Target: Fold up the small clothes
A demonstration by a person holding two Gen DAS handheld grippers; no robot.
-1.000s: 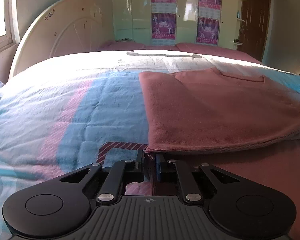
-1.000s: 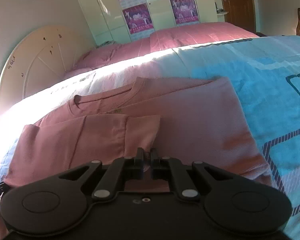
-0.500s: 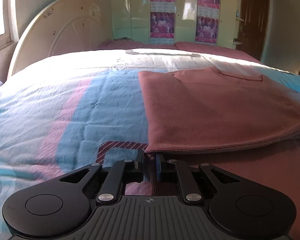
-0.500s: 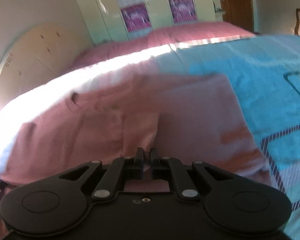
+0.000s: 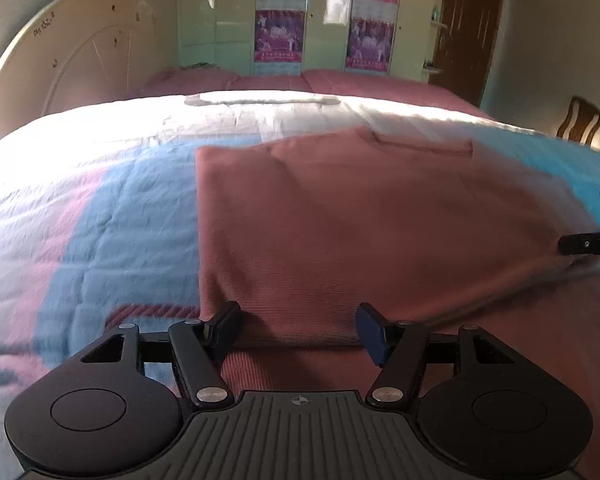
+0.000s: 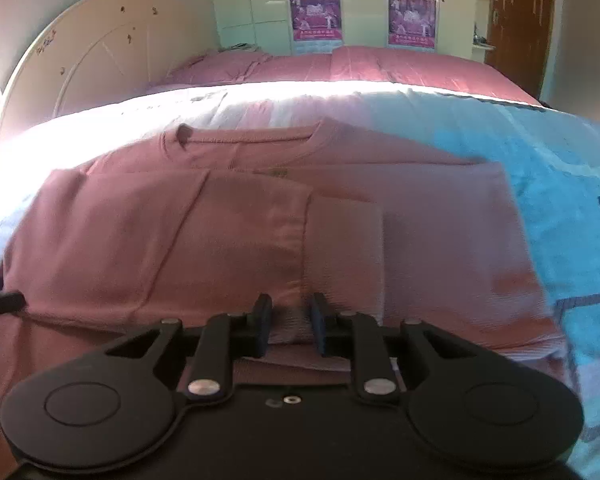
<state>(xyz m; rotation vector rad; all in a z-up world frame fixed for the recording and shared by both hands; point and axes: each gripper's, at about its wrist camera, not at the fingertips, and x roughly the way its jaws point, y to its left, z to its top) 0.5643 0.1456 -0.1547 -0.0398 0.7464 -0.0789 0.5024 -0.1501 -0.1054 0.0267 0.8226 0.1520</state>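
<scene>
A dusty-pink shirt (image 5: 360, 224) lies flat on the bed, its left side folded over the body. In the right wrist view the shirt (image 6: 236, 224) shows its collar at the far side and a folded sleeve in the middle. My left gripper (image 5: 298, 322) is open, its jaws wide apart at the folded layer's near edge, holding nothing. My right gripper (image 6: 288, 320) has its jaws a little apart over the shirt's near hem, with cloth between them but not clamped. The right gripper's finger (image 5: 588, 243) shows at the left wrist view's right edge.
The bed has a blue, pink and white quilt (image 5: 92, 224). A cream headboard (image 5: 72, 60) stands at the left. A wardrobe with posters (image 5: 320, 20) is behind, a brown door (image 5: 472, 24) and a wooden chair (image 5: 580, 120) at the right.
Both grippers were shut on the shirt's edge and have now opened, the left one wide. The folded layer has dropped onto the shirt. Both cameras have shifted.
</scene>
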